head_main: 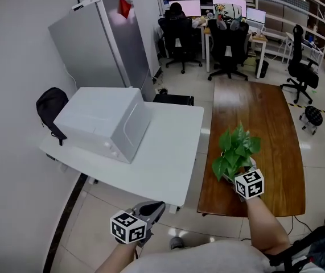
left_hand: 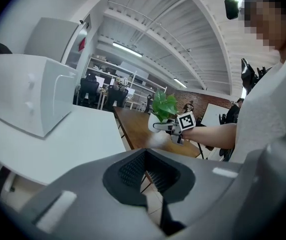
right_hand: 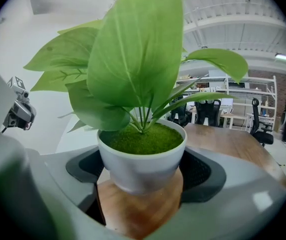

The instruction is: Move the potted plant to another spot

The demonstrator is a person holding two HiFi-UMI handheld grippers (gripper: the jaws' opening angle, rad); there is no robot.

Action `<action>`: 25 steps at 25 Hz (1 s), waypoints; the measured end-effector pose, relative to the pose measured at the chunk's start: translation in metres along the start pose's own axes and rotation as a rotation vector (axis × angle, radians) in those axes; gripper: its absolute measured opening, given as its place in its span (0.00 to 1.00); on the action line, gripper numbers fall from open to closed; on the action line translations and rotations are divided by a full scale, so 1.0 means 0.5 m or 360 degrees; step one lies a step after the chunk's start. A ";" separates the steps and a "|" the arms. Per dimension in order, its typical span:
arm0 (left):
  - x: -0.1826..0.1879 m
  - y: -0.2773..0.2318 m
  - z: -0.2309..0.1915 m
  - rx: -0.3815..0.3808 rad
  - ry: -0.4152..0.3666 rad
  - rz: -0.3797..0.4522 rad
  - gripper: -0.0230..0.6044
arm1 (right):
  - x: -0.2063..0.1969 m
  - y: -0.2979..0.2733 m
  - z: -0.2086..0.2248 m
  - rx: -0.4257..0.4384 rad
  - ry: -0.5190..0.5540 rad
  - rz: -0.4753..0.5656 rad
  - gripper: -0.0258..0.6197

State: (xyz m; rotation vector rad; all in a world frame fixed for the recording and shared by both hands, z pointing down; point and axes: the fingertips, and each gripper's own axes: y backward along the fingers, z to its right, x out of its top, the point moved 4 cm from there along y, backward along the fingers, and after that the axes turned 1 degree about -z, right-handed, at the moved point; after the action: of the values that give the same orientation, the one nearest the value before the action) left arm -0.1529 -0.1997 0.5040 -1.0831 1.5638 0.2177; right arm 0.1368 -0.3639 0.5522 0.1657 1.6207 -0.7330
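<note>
The potted plant [head_main: 236, 149], broad green leaves in a small white pot [right_hand: 143, 159], hangs just above the near left part of the brown wooden table [head_main: 264, 124]. My right gripper [head_main: 233, 177] is shut on the pot, one pad pressing on each side [right_hand: 143, 180]. My left gripper [head_main: 151, 211] is off the near edge of the white table [head_main: 168, 158], over the floor. Its jaws are shut with nothing between them [left_hand: 148, 176]. The left gripper view shows the plant [left_hand: 164, 106] and the right gripper [left_hand: 165, 128] ahead to the right. The left gripper [right_hand: 18, 111] shows at the left of the right gripper view.
A white boxy appliance [head_main: 102, 121] stands on the white table's far left. A grey cabinet [head_main: 102, 44] stands behind it, and a black bag [head_main: 51, 104] hangs by the wall. Office chairs [head_main: 227, 47] and desks fill the back. A black stool [head_main: 312, 117] stands right of the brown table.
</note>
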 end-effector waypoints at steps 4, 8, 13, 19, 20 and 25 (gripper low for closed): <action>0.000 0.039 -0.040 0.0044 0.0017 0.0022 0.03 | 0.029 -0.057 -0.052 0.0065 0.0037 0.0010 0.74; -0.005 0.076 -0.081 0.0082 0.0044 0.0035 0.03 | 0.051 -0.118 -0.112 0.0143 0.0069 0.0008 0.74; -0.019 0.123 -0.131 0.0124 0.0075 0.0040 0.03 | 0.065 -0.193 -0.192 0.0240 0.0098 -0.0003 0.74; -0.036 0.169 -0.176 0.0163 0.0103 0.0036 0.03 | 0.076 -0.266 -0.295 0.0370 0.0135 -0.0006 0.74; -0.039 0.175 -0.182 0.0172 0.0108 0.0038 0.03 | 0.077 -0.276 -0.311 0.0393 0.0142 -0.0006 0.74; -0.047 0.207 -0.211 0.0196 0.0121 0.0051 0.03 | 0.078 -0.326 -0.389 0.0498 0.0180 -0.0017 0.74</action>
State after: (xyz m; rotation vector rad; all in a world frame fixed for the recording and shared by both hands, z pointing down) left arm -0.3020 -0.1993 0.5157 -0.9802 1.6415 0.1013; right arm -0.1166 -0.3981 0.5769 0.4307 1.6059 -0.9981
